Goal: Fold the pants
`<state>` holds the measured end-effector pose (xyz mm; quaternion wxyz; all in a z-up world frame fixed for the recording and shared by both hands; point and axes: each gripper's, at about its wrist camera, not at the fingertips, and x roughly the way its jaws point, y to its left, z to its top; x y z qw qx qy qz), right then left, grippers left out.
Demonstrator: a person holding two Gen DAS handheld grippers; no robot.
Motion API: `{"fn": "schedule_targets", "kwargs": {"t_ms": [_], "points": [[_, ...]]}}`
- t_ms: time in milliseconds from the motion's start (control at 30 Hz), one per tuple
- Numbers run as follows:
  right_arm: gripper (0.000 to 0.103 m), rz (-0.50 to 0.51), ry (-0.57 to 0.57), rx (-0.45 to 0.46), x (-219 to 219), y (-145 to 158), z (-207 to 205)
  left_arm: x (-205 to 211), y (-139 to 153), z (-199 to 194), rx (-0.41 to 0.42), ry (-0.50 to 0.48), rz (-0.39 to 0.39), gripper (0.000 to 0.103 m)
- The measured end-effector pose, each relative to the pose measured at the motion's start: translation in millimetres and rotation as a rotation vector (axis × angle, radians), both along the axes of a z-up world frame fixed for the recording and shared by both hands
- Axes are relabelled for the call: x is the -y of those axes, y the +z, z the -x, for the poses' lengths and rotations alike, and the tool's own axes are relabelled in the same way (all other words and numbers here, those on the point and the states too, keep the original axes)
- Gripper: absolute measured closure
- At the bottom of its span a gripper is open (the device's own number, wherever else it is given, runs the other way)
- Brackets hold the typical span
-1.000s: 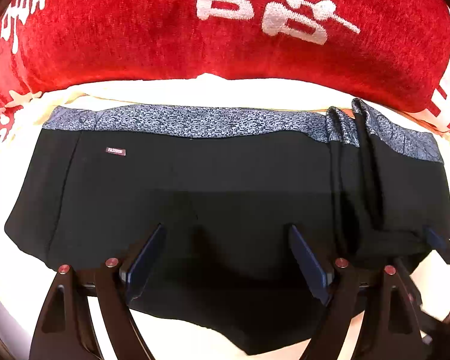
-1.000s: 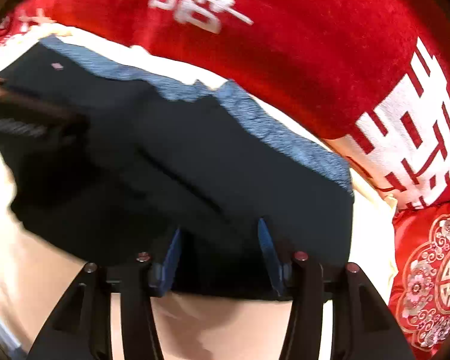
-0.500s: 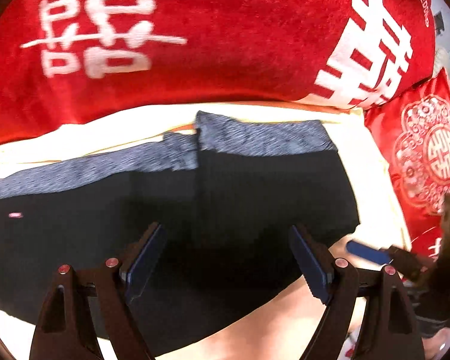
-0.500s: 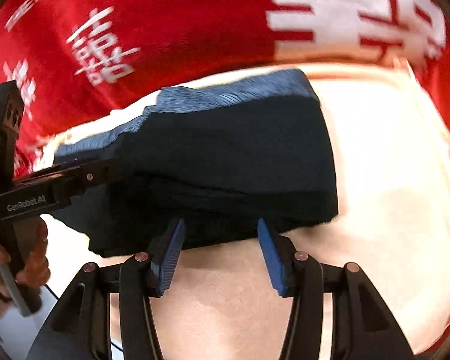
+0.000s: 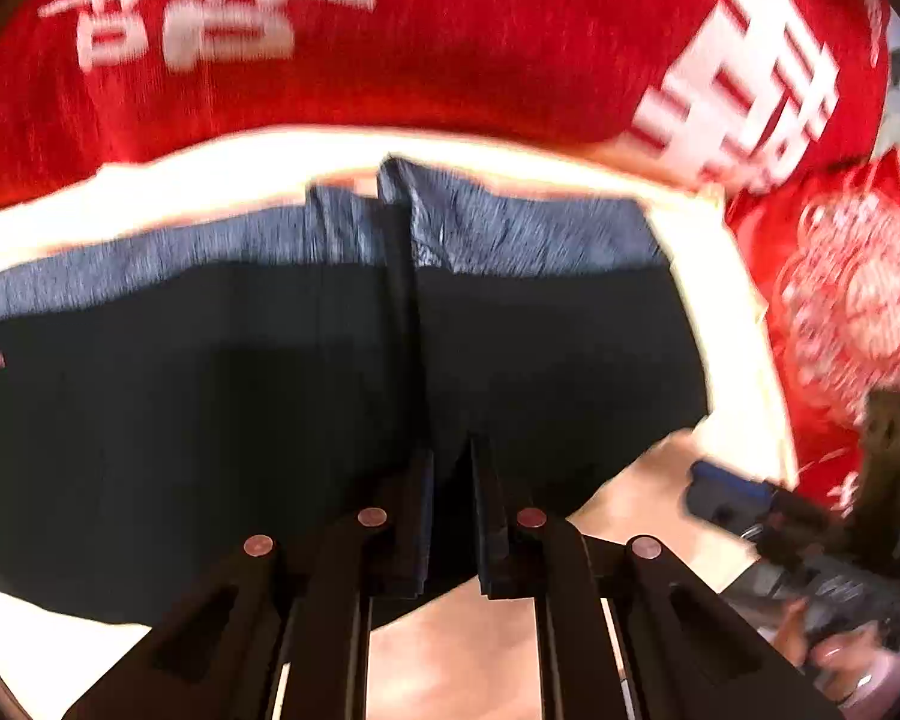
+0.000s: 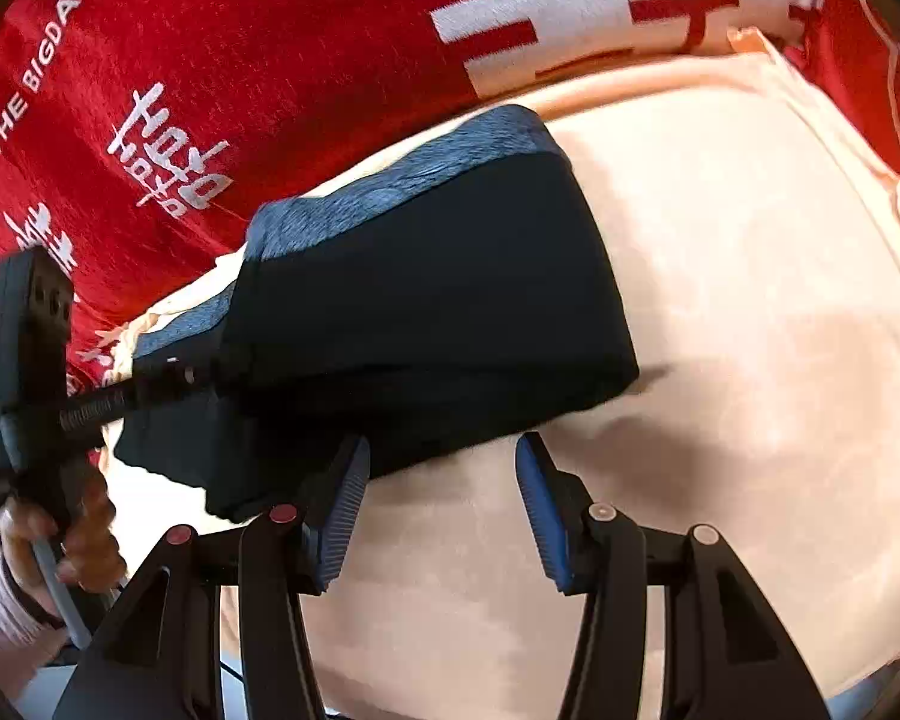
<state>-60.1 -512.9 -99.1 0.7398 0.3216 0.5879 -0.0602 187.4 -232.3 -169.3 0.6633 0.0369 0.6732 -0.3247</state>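
Note:
The black pants (image 5: 222, 408) with a grey-blue waistband (image 5: 510, 234) lie folded over on a cream sheet (image 5: 222, 180). A fold ridge runs down their middle. My left gripper (image 5: 450, 480) is shut on the pants' near hem at that ridge. In the right wrist view the pants (image 6: 426, 312) lie as a thick folded stack, and the left gripper (image 6: 168, 378) shows at their left edge. My right gripper (image 6: 441, 468) is open and empty at the near right corner of the stack, its left finger (image 6: 345, 498) against the hem. It also shows in the left wrist view (image 5: 726, 486).
A red blanket (image 5: 450, 42) with white characters lies behind the pants, also in the right wrist view (image 6: 210, 90). A red patterned cushion (image 5: 852, 300) lies at the right. Bare cream sheet (image 6: 750, 312) spreads to the right of the stack.
My left gripper's fingers have closed from wide open onto the pants' near hem. My right gripper has backed off to the right corner of the stack and stays open.

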Motion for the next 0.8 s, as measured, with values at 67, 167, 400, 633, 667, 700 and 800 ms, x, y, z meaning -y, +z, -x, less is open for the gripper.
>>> {"fn": "schedule_targets", "kwargs": {"t_ms": [67,167,400,633,667,700,800], "points": [[0.048,-0.056,-0.011,0.008,3,-2,1,1,-16,7,-0.006,0.003,-0.022,0.091],[0.048,-0.089,-0.003,0.017,0,0,-3,-6,-11,11,0.02,0.033,-0.005,0.091],[0.048,-0.24,-0.01,0.046,-20,-14,-24,-14,14,0,0.135,0.083,-0.07,0.09],[0.048,-0.455,-0.175,0.066,-44,-54,-45,-46,13,-7,0.178,0.165,-0.147,0.037],[0.048,-0.464,-0.2,0.067,-46,-59,-46,-52,11,-7,0.174,0.172,-0.157,0.037],[0.048,-0.471,-0.224,0.067,-46,-62,-46,-55,9,-7,0.17,0.173,-0.163,0.037],[0.048,-0.529,-0.33,0.072,-46,-75,-48,-60,2,-4,0.146,0.172,-0.178,0.037]]}}
